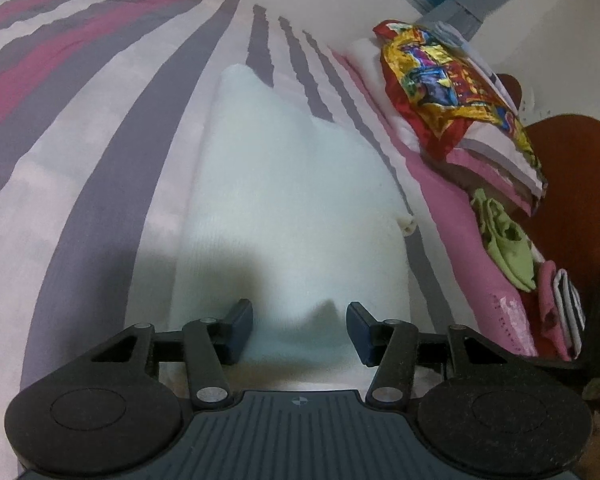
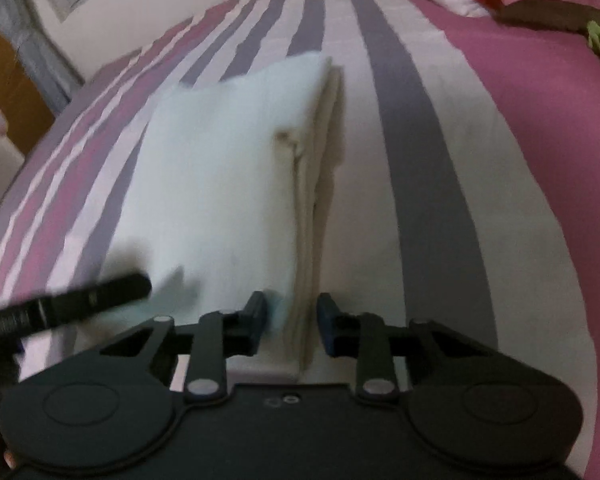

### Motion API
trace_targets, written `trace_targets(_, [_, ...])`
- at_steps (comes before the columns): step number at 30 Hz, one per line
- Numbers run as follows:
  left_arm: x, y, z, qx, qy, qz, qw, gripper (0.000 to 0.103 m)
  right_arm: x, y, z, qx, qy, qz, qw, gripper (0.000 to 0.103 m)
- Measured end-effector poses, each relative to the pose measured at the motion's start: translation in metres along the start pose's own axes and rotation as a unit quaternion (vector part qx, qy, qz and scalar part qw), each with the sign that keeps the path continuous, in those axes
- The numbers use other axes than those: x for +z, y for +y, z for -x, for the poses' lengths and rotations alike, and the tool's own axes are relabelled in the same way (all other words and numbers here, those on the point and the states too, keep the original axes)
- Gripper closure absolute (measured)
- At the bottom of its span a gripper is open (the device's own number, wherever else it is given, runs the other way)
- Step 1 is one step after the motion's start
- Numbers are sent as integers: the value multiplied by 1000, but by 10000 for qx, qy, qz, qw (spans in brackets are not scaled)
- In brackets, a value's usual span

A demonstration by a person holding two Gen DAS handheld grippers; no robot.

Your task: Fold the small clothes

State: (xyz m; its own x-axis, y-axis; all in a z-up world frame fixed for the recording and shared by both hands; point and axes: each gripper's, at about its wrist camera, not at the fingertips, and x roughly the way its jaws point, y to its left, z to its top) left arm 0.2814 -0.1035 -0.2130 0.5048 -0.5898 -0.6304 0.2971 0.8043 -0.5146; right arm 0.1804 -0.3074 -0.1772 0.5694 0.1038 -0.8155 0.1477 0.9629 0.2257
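A white folded cloth [image 1: 292,184] lies flat on the striped bedsheet [image 1: 80,120]. My left gripper [image 1: 300,328] hovers over the cloth's near end, jaws wide apart, with only a low wrinkle of cloth between the pads. In the right wrist view the same cloth [image 2: 228,160] shows its layered folded edge on the right side. My right gripper [image 2: 292,320] straddles that edge at the near corner. Its pads stand a little off the layers, so it is open. A black bar, apparently the left gripper's finger [image 2: 92,300], reaches in over the cloth's near left corner.
At the bed's right side sits a pile: a red and yellow patterned cloth [image 1: 440,80], a pink garment [image 1: 452,216] and a crumpled green garment [image 1: 504,240]. A brown surface [image 1: 572,160] lies beyond the bed edge. The striped sheet [image 2: 420,160] stretches right of the cloth.
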Motion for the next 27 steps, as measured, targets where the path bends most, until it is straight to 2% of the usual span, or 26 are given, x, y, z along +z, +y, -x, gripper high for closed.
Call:
trace_targets(3, [11, -4, 10, -20, -122, 34, 9999, 51, 6, 3, 7, -41, 17, 122, 9999, 75])
trace_targets(6, [33, -9, 10, -16, -274, -34, 9996, 51, 22, 5, 26, -99, -494, 158, 9986, 69])
trace_targets(9, [59, -10, -4, 90, -387, -29, 9992, 51, 44, 12, 32, -257, -934, 283, 9949, 69])
trace_targets(14, [96, -9, -44, 348, -377, 2, 9987, 51, 78, 28, 8, -337, -1189, 357, 9917, 70])
trace_targets(20, [115, -3, -79, 718, -282, 59, 9970, 51, 95, 34, -29, -616, -1201, 421, 9900, 71])
trace_targets(23, [113, -6, -90, 856, -213, -337, 9955, 51, 97, 37, -52, -846, -954, 567, 9902, 72])
trace_targets(24, [112, -6, -90, 860, -226, -333, 9955, 51, 96, 35, -63, -929, -795, 638, 9904, 72])
trace_targets(27, [117, -11, -87, 950, -283, -268, 9947, 51, 100, 33, -61, -860, -773, 442, 9923, 71])
